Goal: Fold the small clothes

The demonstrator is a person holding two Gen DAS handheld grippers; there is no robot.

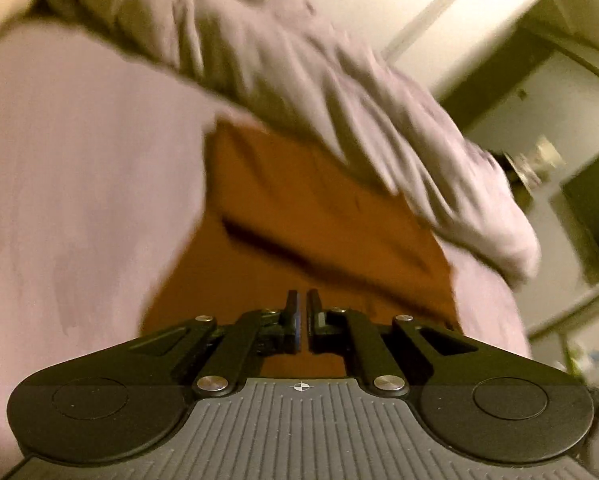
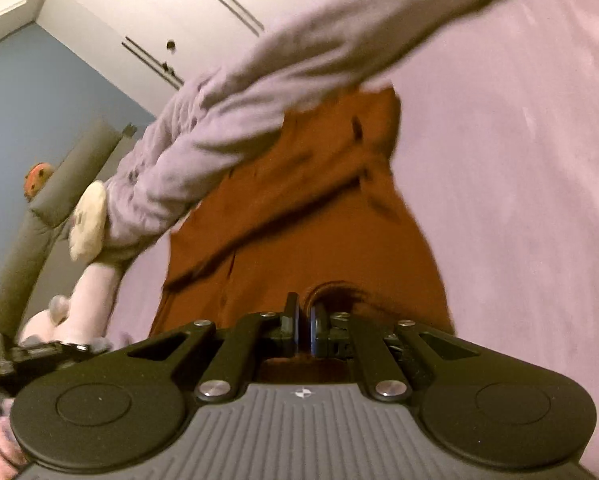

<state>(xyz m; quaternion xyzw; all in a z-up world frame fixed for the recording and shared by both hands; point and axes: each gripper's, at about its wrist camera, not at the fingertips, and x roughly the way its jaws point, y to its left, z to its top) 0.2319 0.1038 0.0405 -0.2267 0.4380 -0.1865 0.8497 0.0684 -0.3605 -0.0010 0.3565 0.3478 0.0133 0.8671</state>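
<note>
A small rust-orange garment (image 1: 299, 220) lies on a pale lilac sheet (image 1: 79, 200). It also shows in the right wrist view (image 2: 311, 208), with a rounded neck opening right in front of the fingers. My left gripper (image 1: 303, 312) has its jaws nearly together at the garment's near edge; whether cloth is pinched is hidden. My right gripper (image 2: 304, 320) has its jaws nearly together at the neck edge in the same way. The person's lilac sleeve (image 1: 319, 80) crosses above the garment in both views (image 2: 259, 80).
A pink and cream soft toy (image 2: 87, 240) and a grey padded bar (image 2: 67, 176) sit to the left of the garment. White wardrobe doors (image 2: 159, 20) and a dark screen (image 1: 595, 208) stand in the background.
</note>
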